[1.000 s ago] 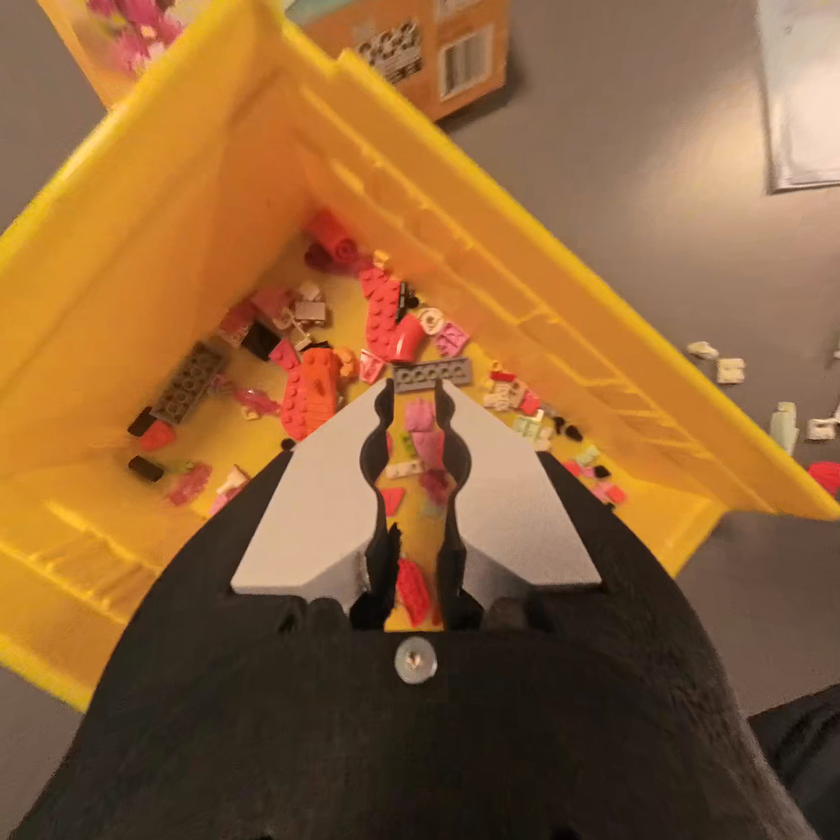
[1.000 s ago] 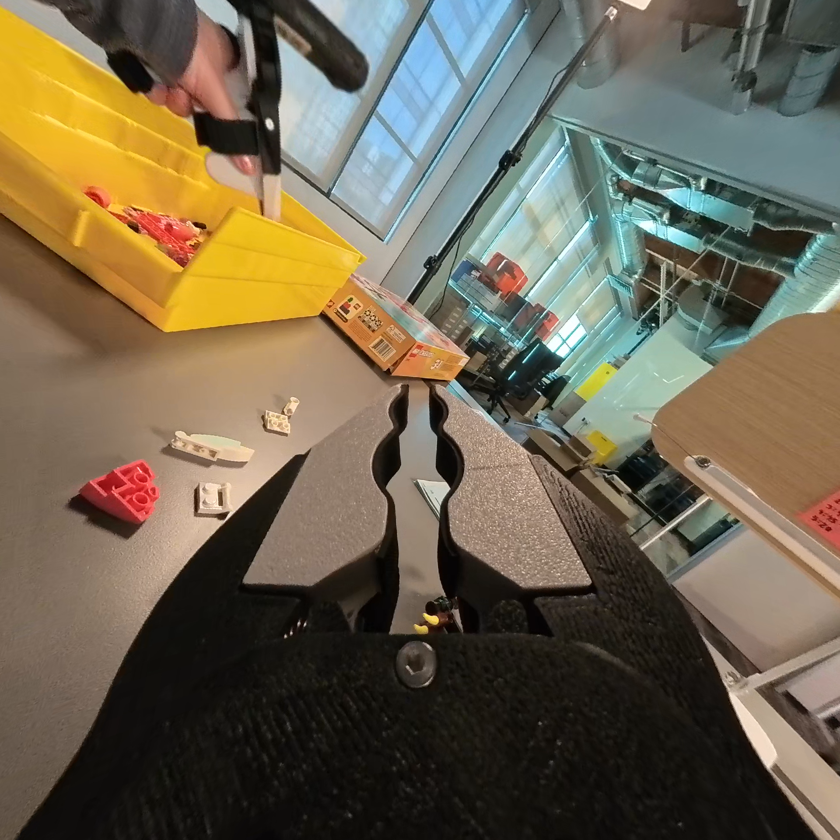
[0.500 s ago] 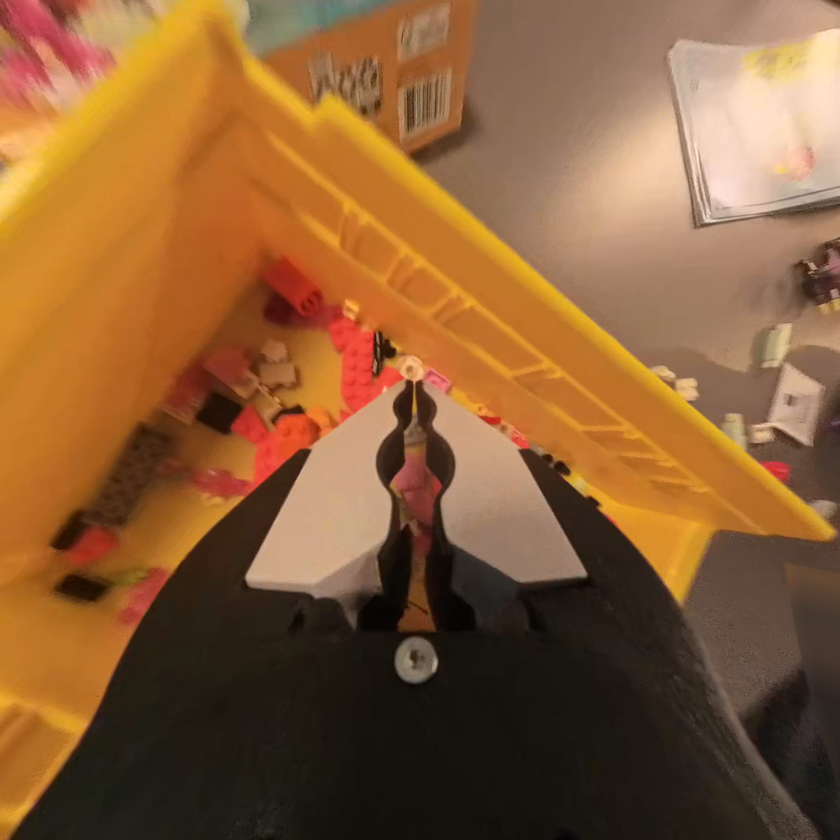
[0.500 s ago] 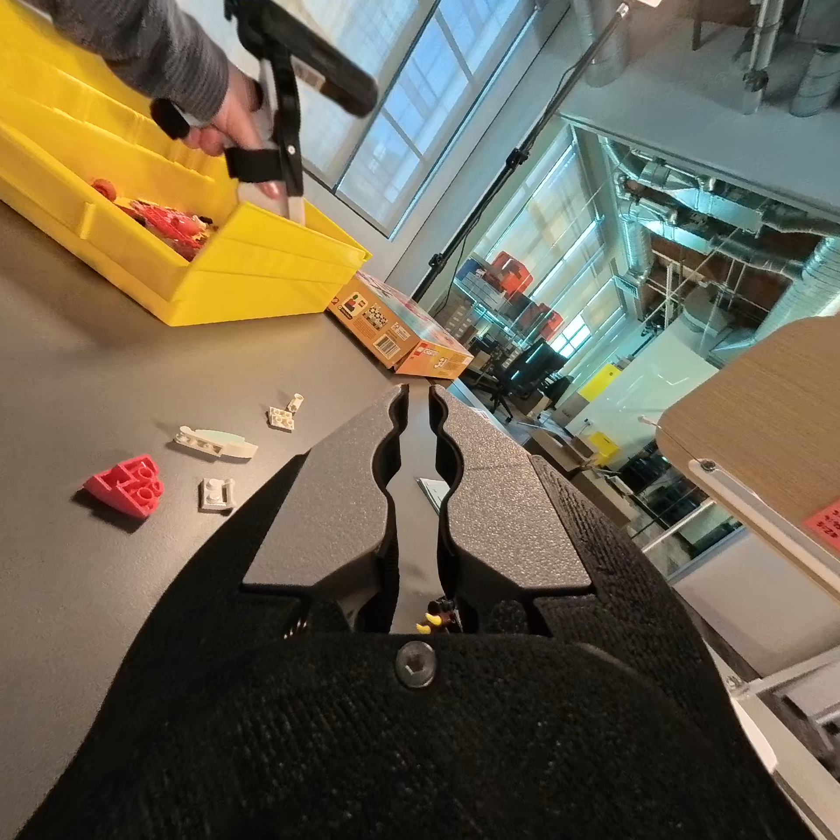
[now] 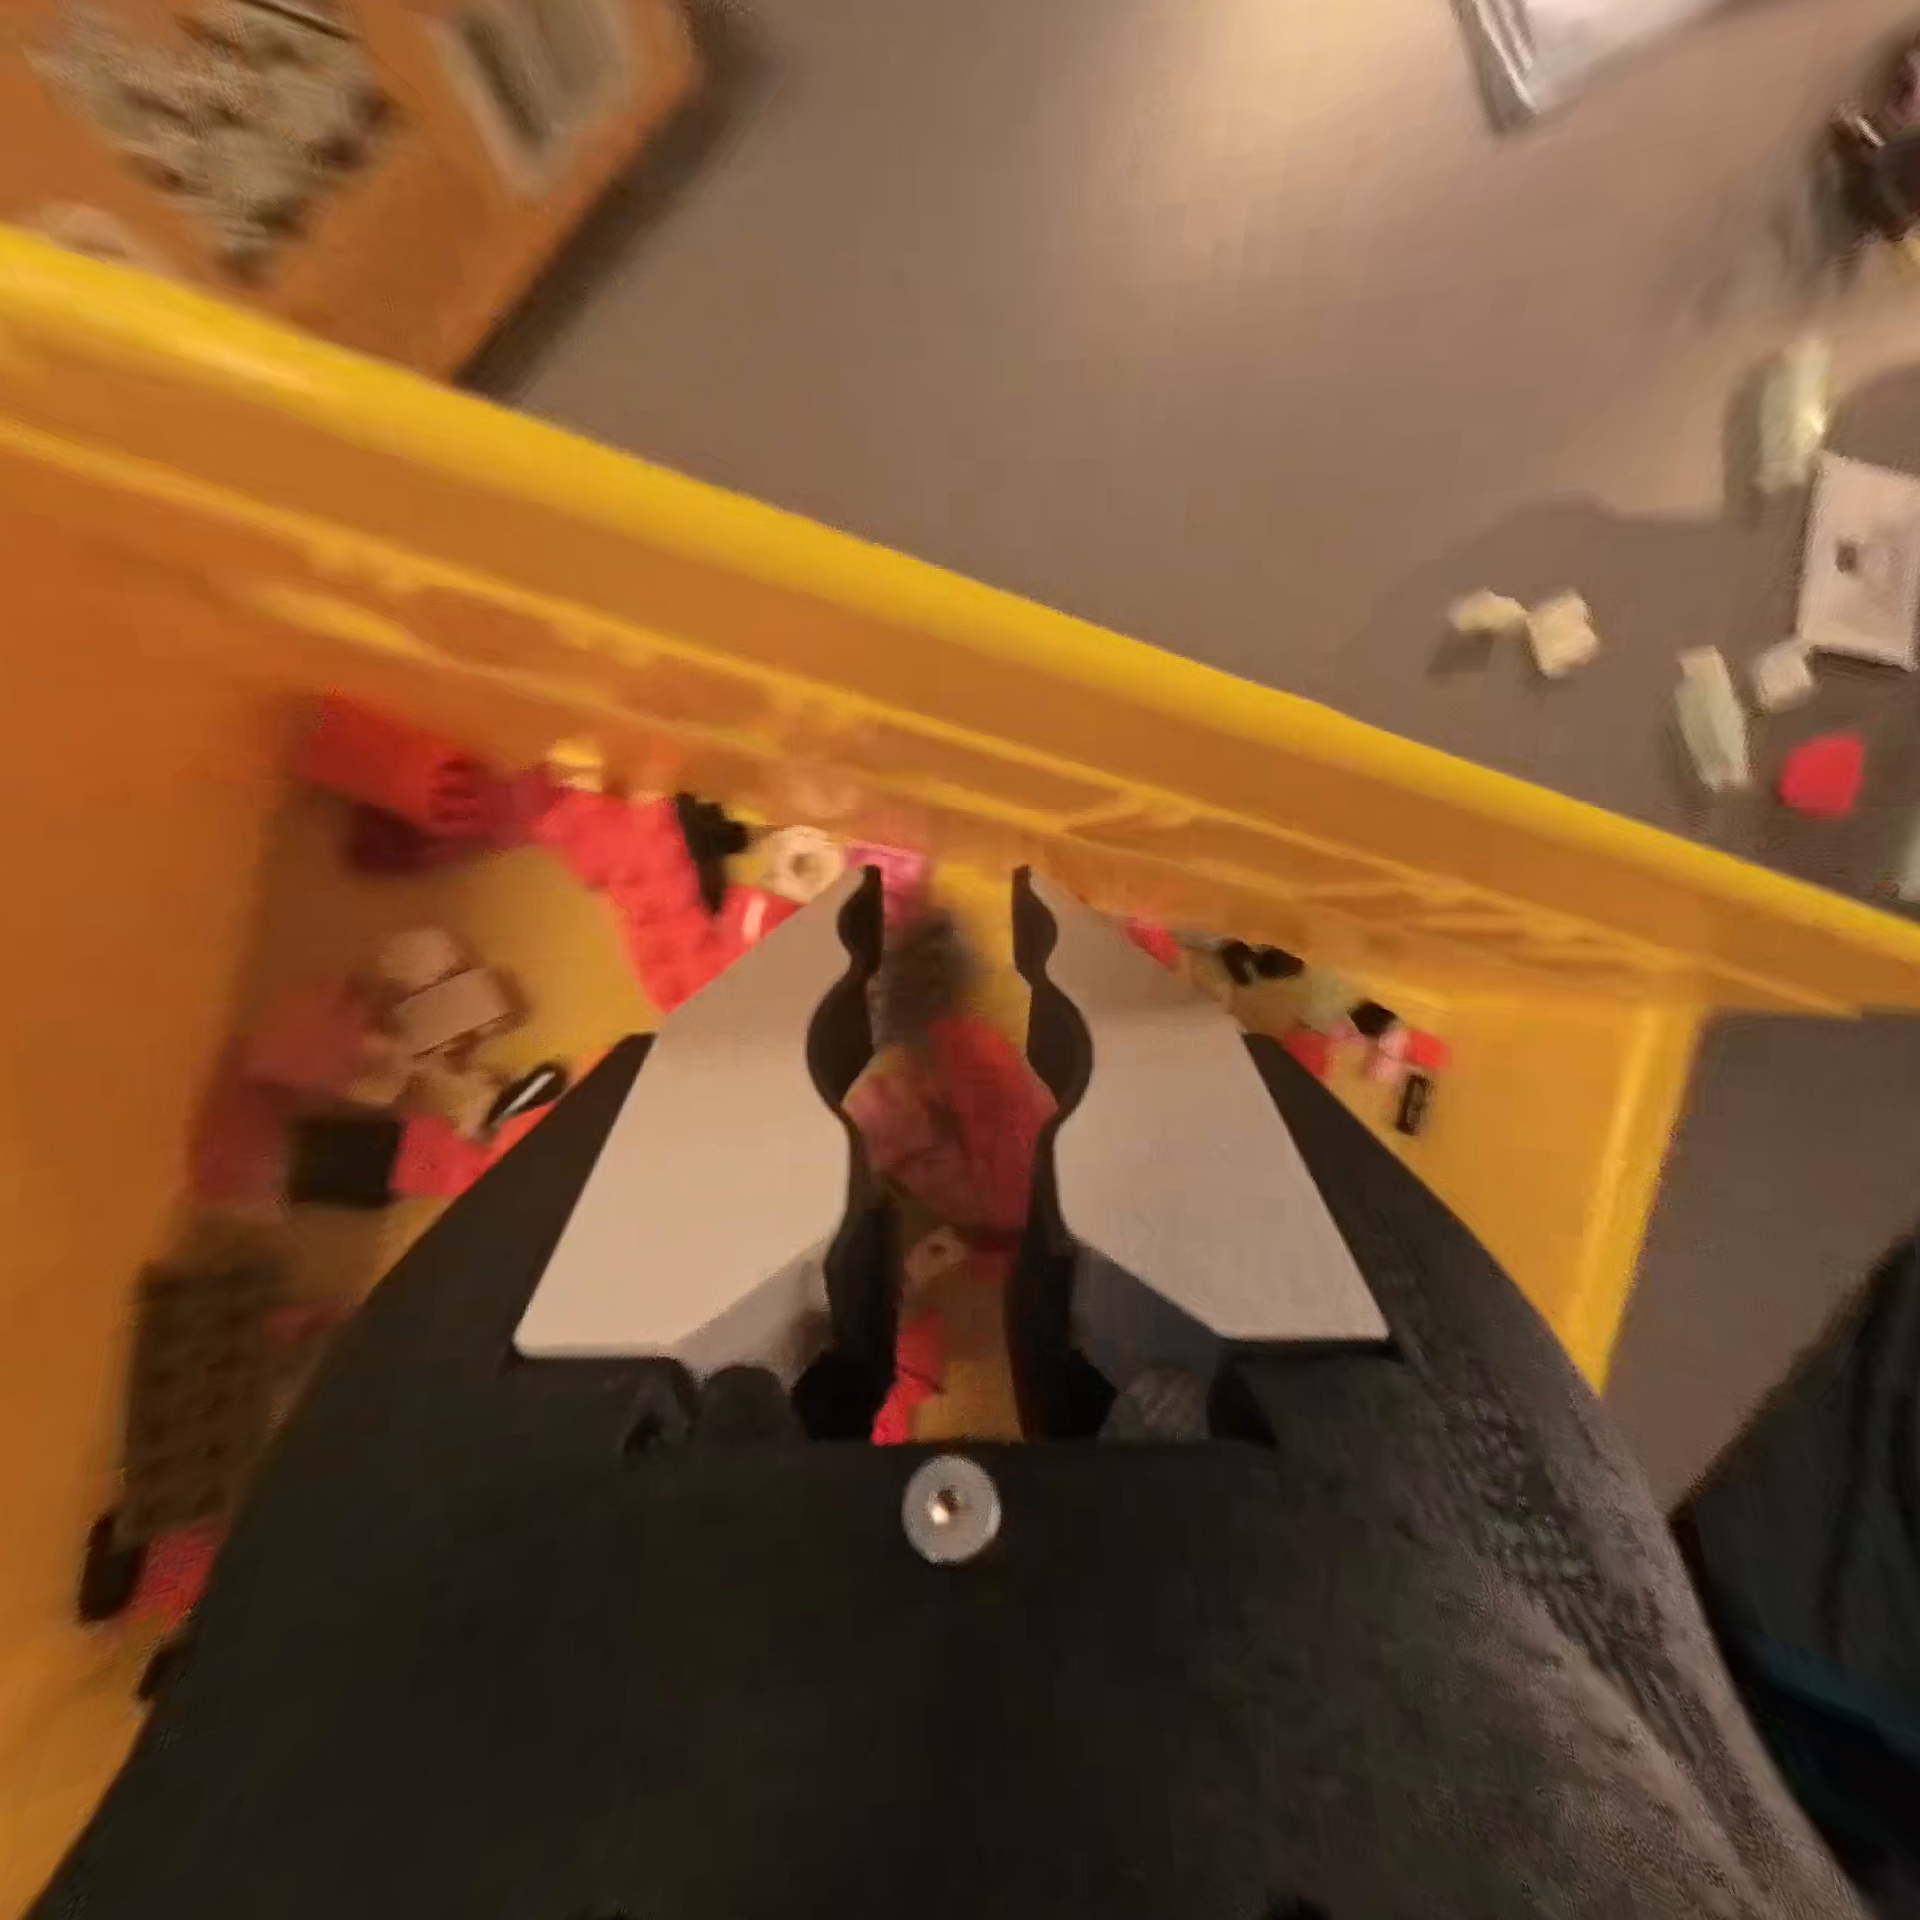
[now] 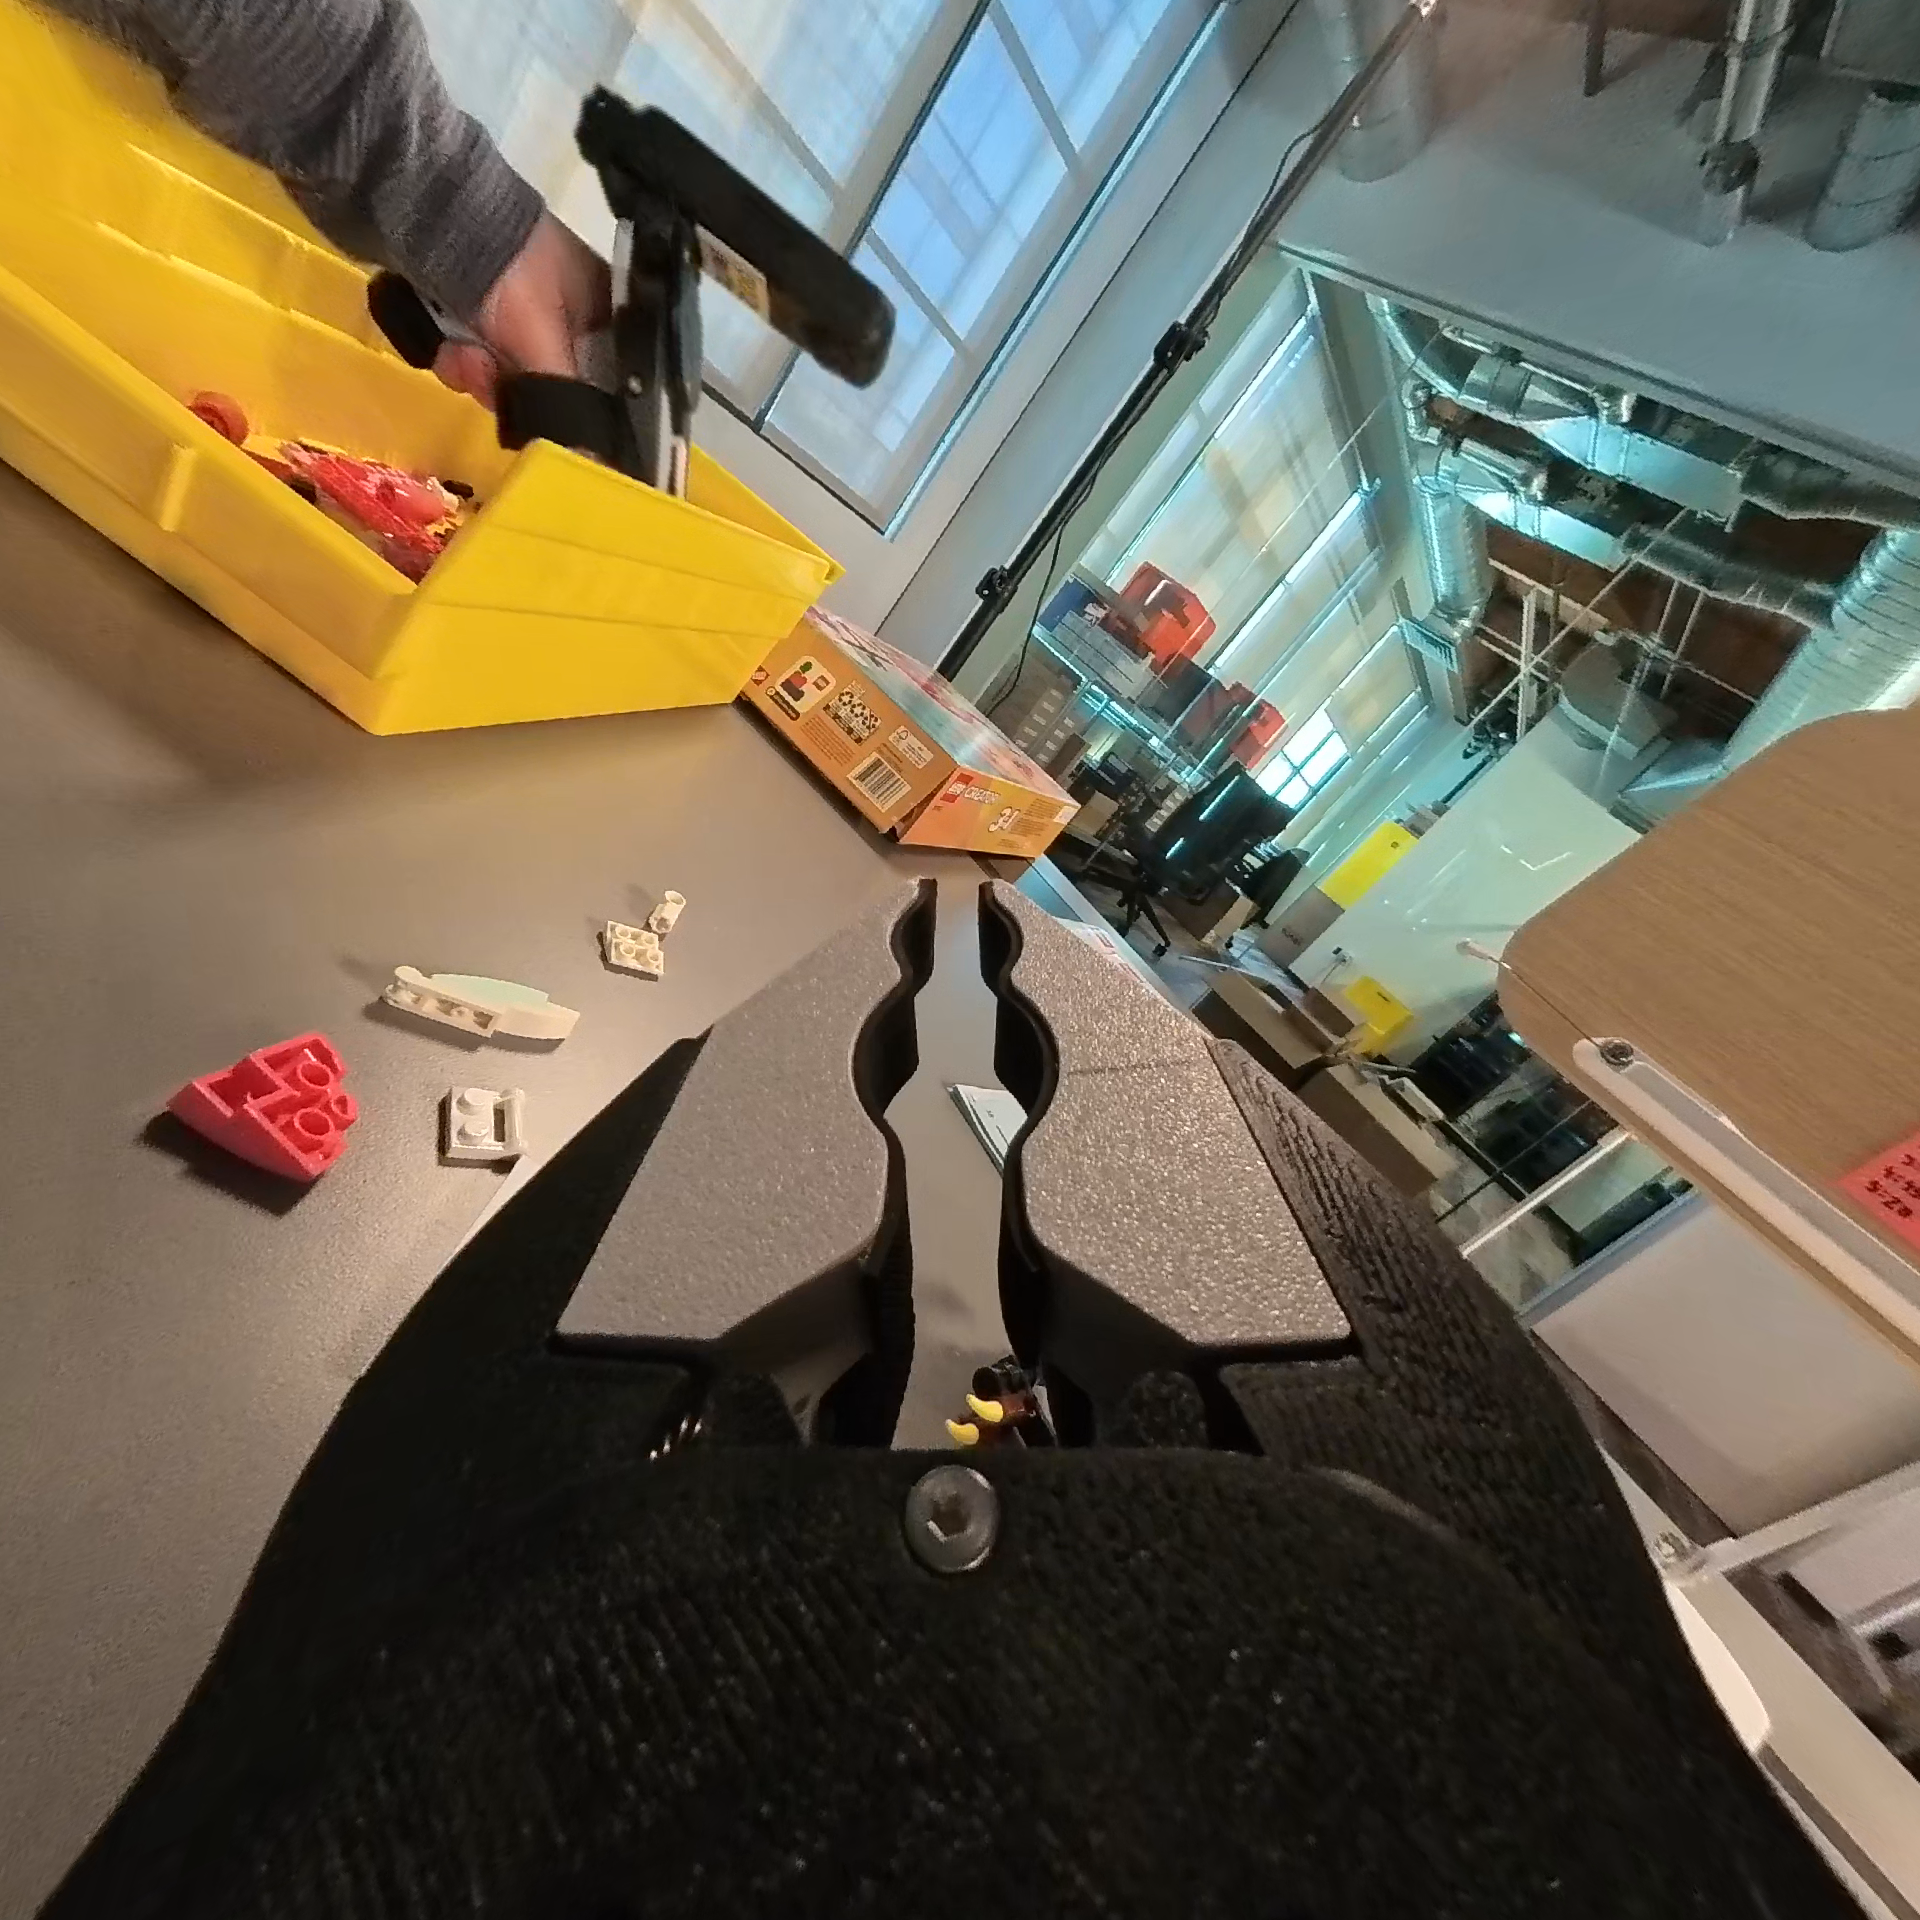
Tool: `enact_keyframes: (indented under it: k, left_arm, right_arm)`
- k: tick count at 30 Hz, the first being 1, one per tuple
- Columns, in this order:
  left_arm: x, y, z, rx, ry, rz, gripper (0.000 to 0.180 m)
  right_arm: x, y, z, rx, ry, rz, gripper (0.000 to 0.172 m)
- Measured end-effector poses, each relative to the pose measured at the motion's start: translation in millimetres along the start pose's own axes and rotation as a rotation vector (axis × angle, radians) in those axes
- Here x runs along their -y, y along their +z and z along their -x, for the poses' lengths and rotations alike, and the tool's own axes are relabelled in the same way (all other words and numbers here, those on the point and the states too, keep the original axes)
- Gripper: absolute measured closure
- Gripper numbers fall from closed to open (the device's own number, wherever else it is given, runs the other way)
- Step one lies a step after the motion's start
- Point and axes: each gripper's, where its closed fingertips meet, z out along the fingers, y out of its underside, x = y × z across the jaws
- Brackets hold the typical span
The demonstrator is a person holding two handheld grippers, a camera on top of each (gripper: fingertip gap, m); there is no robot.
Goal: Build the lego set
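My left gripper (image 5: 940,883) hangs over the inside of a yellow bin (image 5: 935,613), close to its long wall. Its jaws stand apart. Blurred red, pink and dark bricks (image 5: 956,1101) lie on the bin floor below the gap, and the pads press on none of them. The right wrist view shows this gripper (image 6: 665,457) in a person's hand at the bin (image 6: 582,634). My right gripper (image 6: 956,888) hovers low over the grey table (image 6: 260,810). Its jaws leave only a narrow slit, with nothing between them. A red brick (image 6: 268,1107) and several small white pieces (image 6: 478,1003) lie to its left.
An orange cardboard box (image 6: 904,758) lies past the bin near the table's far edge and also shows in the left wrist view (image 5: 364,156). A small dark and yellow figure (image 6: 992,1418) sits under the right gripper. A booklet (image 6: 987,1117) lies ahead. Loose pieces (image 5: 1527,623) lie beside the bin. The grippers' ends are close to 30 cm from one another.
My left gripper closed its jaws half a second ago and has opened them again with nothing between them. It has swung towards the bin's long wall. The right gripper has hardly moved.
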Motion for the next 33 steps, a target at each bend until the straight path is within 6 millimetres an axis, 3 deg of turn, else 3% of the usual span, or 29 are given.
enact_keyframes:
  k: [5, 9, 21, 27, 29, 33]
  left_arm:
    - [-12.9, 10.3, -23.7, -0.044, 0.132, 0.093, 0.168]
    - [-22.0, 15.6, -20.0, 0.009, 0.149, 0.147, 0.171]
    - [-24.8, 8.5, -6.7, 0.069, 0.057, 0.155, 0.178]
    - [-32.2, 8.4, -13.7, 0.02, 0.018, 0.172, 0.166]
    - [-25.7, 6.9, -10.7, 0.047, 0.001, 0.125, 0.151]
    - [-27.9, 3.2, -4.9, 0.079, -0.013, 0.132, 0.162]
  right_arm:
    - [-0.1, 0.5, 1.5, 0.007, -0.005, 0.001, 0.165]
    - [0.2, 0.5, 2.5, 0.01, -0.011, 0.001, 0.165]
    - [-0.2, 0.5, 3.4, 0.015, -0.012, 0.003, 0.165]
    - [-0.4, 0.5, 4.0, 0.017, -0.013, 0.003, 0.165]
    - [-0.4, 0.5, 4.3, 0.019, -0.013, 0.004, 0.166]
    - [-0.6, 0.7, 4.8, 0.021, -0.014, 0.005, 0.166]
